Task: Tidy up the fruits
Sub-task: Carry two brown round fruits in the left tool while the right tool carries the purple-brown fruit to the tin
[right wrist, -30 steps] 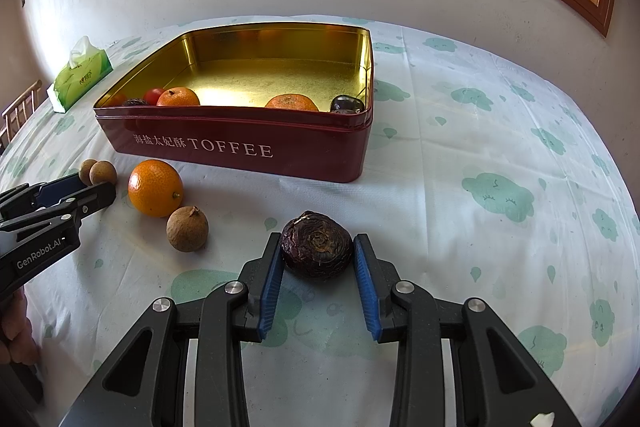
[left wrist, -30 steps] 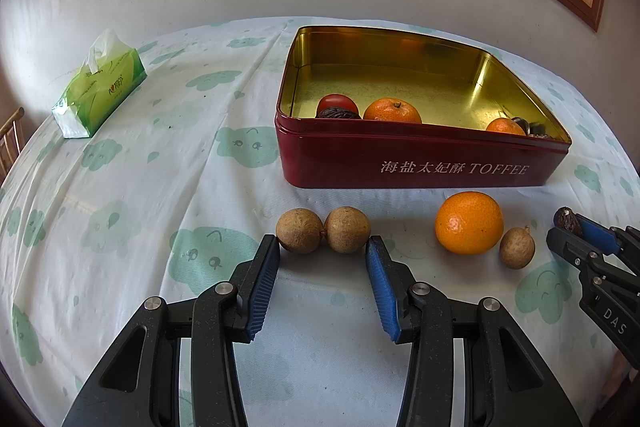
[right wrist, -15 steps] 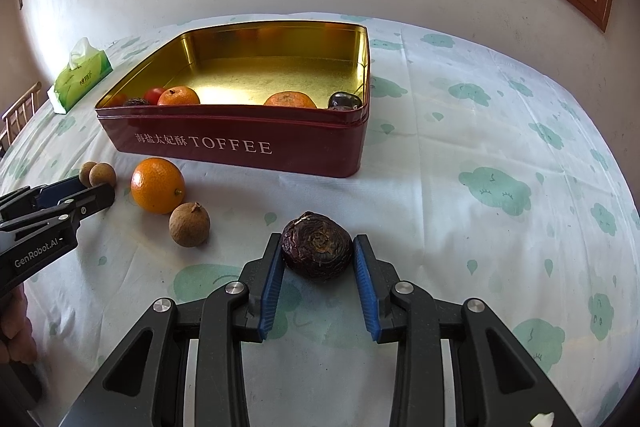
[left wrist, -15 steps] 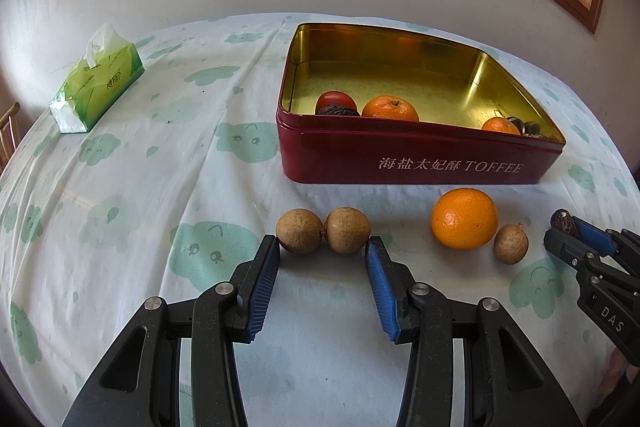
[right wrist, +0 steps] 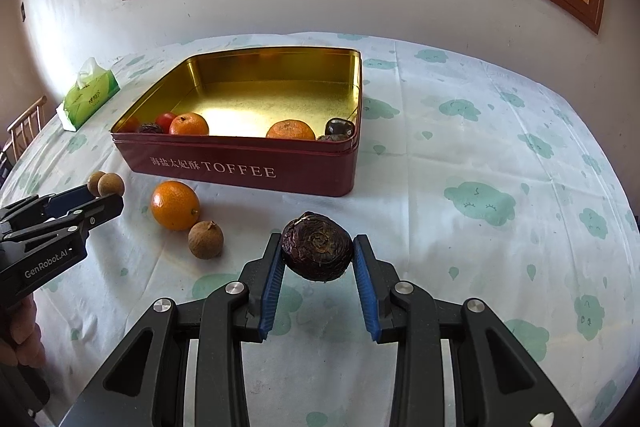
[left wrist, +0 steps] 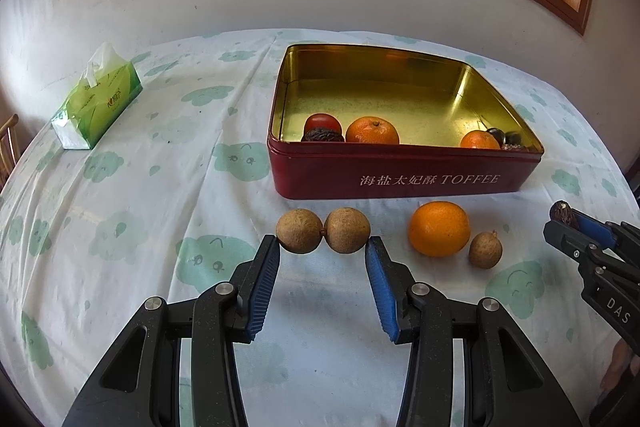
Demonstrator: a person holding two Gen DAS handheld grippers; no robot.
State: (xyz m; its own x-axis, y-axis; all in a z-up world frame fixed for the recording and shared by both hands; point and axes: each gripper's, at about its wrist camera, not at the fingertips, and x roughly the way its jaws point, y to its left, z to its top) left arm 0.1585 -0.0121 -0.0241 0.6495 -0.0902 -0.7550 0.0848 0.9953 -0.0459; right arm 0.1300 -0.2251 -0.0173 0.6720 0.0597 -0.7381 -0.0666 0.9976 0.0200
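While near red tin (left wrist: 400,175), left gripper (left wrist: 323,247) jaws clamped on paired longans (left wrist: 323,235), right gripper (right wrist: 317,247) jaws clamped on dark water chestnut (right wrist: 317,251).

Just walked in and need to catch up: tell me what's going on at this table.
A person holding a gripper in each hand is sorting fruit into a red TOFFEE tin with a gold inside. The left gripper is shut on a joined pair of round brown longans. The right gripper is shut on a dark purple wrinkled fruit. A large orange and a single small brown longan lie on the cloud-print tablecloth in front of the tin, which already holds several fruits.
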